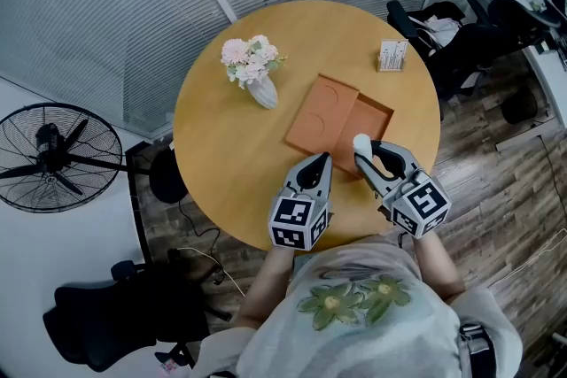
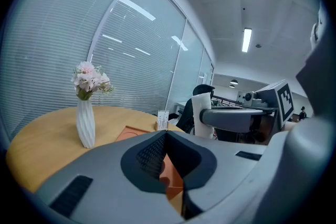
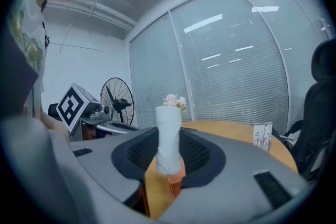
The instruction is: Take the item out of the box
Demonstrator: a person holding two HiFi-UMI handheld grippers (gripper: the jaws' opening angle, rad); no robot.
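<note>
Right tongs (image 3: 169, 157) are clamped on a white roll (image 3: 168, 136), a short upright cylinder, plain, with a slightly rough skin and no print I can see. The roll is off the surface (image 1: 221, 146), held just over the near edge of the orange box (image 1: 372, 121). Left tongs (image 1: 323, 158) are closed tip to tip with nothing in them, just left of the right tongs and pointing at the box's near corner. Both tongs sit low at the near rim of the round wooden surface, close to my body. The box is open, with a flat lid (image 1: 321, 112) alongside on its left, touching it. Farther back are a white flower vase (image 1: 263, 91) and a small card stand (image 1: 392, 56).
</note>
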